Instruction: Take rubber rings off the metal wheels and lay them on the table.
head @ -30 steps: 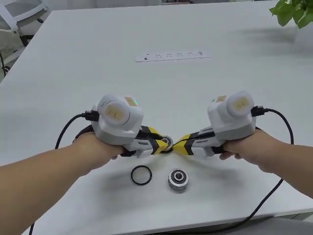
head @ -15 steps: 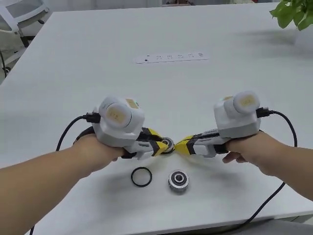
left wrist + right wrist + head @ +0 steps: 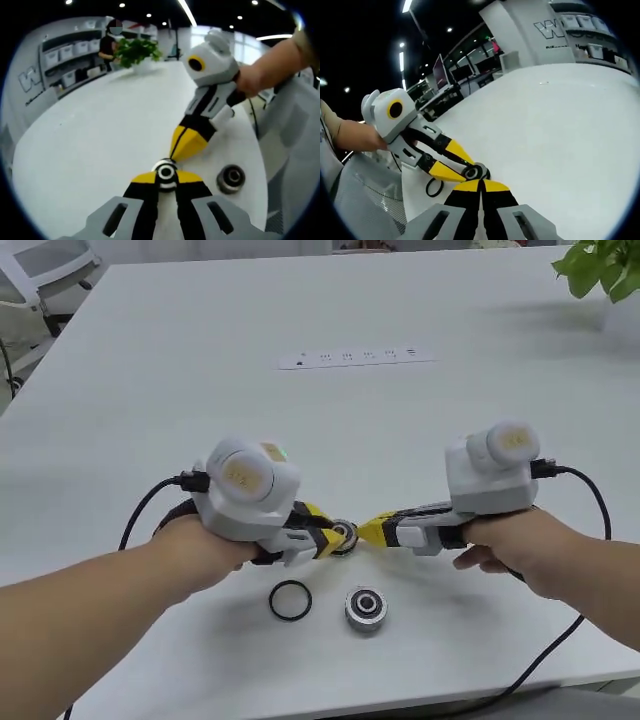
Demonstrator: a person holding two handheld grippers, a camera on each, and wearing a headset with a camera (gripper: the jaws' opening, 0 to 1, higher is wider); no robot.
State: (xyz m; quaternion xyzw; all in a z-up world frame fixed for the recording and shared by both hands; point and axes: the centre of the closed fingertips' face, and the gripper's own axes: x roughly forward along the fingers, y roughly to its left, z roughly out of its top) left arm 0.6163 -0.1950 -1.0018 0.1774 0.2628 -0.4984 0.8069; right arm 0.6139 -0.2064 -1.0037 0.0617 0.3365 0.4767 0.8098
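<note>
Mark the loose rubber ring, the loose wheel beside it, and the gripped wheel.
Loose rubber ring [image 3: 271, 601]: head view, left arc of its band.
Loose wheel [image 3: 366, 606]: head view, its centre hub.
Gripped wheel [image 3: 166, 172]: left gripper view, its face between the jaws.

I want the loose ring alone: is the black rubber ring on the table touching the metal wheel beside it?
Apart. The head view shows a strip of bare table between the rubber ring and the metal wheel.
</note>
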